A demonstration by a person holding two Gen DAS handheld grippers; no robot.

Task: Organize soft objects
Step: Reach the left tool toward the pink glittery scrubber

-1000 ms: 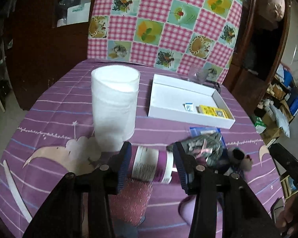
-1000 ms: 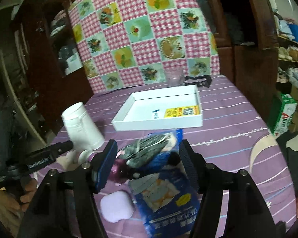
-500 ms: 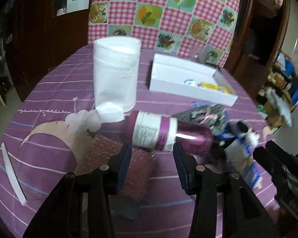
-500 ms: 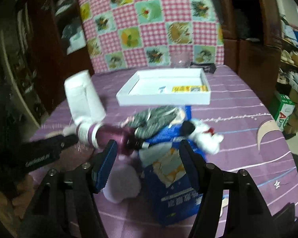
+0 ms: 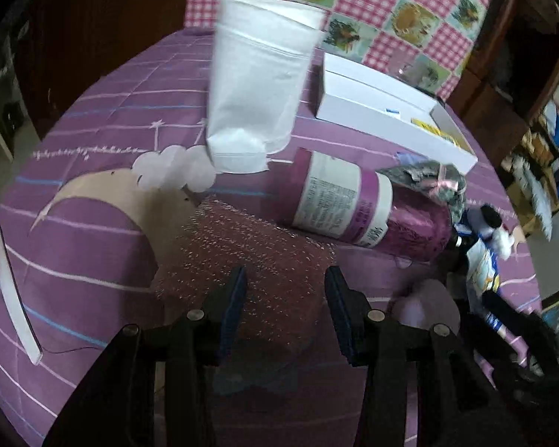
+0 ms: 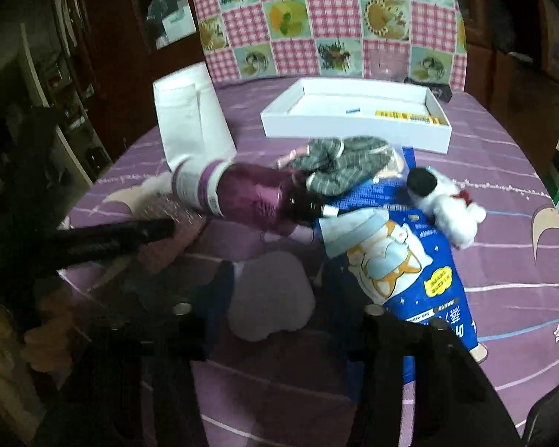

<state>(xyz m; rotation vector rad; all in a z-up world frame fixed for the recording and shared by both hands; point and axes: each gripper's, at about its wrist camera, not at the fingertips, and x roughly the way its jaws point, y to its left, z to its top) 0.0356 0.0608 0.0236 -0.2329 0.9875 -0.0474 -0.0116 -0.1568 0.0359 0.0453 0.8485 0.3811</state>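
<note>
A pink glittery sponge [image 5: 249, 246] lies flat on the purple cloth. My left gripper [image 5: 285, 298] hangs low over its near edge, open, one finger on each side of it. A soft lilac puff [image 6: 272, 298] sits between the fingers of my right gripper [image 6: 279, 294]. Those jaws are closing on it, and a thin dark gap still shows at the right finger. The view there is blurred. A white and black plush toy [image 6: 447, 205] and a grey striped cloth with a pink bow [image 6: 339, 164] lie further back.
A purple bottle with a white label [image 5: 346, 205] lies on its side beyond the sponge. A white paper cup [image 5: 257, 85] stands behind it, and a white box tray [image 6: 354, 126] further back. A blue cartoon packet [image 6: 410, 268] lies right of the puff.
Both grippers have sunk toward the table. The left one now hangs over the sponge. The right jaws have narrowed around the lilac puff.
</note>
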